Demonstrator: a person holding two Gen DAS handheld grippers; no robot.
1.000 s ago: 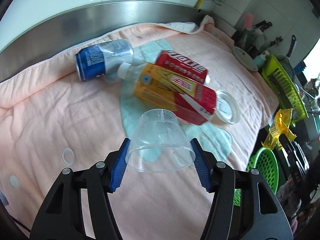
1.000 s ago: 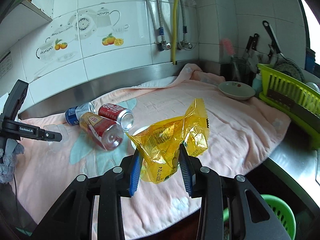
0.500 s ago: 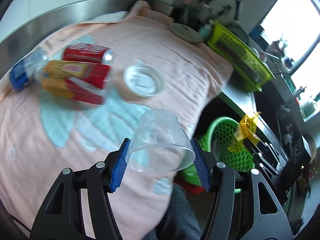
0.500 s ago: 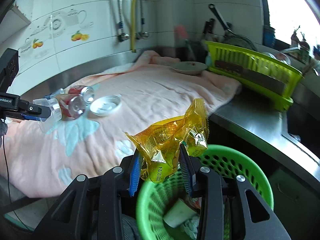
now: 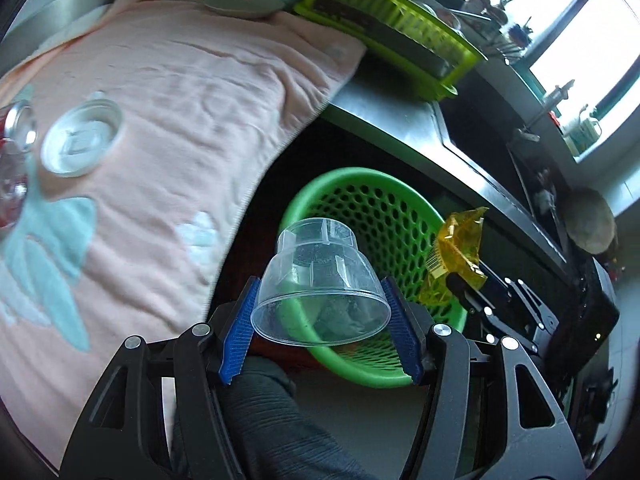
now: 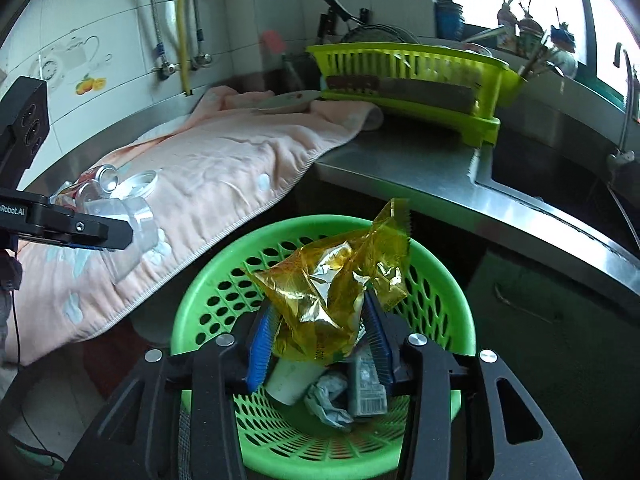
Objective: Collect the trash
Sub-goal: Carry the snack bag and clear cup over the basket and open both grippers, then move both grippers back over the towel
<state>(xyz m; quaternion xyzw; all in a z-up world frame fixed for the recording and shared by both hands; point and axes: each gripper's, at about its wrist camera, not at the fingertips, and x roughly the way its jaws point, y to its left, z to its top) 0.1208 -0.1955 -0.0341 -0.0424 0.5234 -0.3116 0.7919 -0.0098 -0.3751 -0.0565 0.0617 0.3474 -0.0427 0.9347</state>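
My left gripper (image 5: 320,320) is shut on a clear plastic cup (image 5: 320,276), its mouth facing the camera, just above the near rim of the green mesh basket (image 5: 340,176). My right gripper (image 6: 320,344) hangs over the same basket (image 6: 200,280) with a crumpled yellow wrapper (image 6: 324,292) upright between its blue pads. Its jaws are opening and the pads still touch the wrapper. In the basket lie a white paper cup (image 6: 292,380), a crumpled tissue (image 6: 328,396) and a small carton (image 6: 366,388). In the left wrist view the wrapper (image 5: 456,256) shows at the basket's right.
A pink towel (image 5: 180,92) covers the counter, with a clear lid (image 5: 80,142) and a can (image 5: 16,128) at its left. Behind it are a plate (image 5: 240,2) and a green dish rack (image 5: 384,36). The bare steel counter (image 6: 440,168) runs right to a sink.
Both grippers swung from over the towel to the green basket beside the counter. The left still holds the cup. The right gripper's pads have spread a little around the wrapper.
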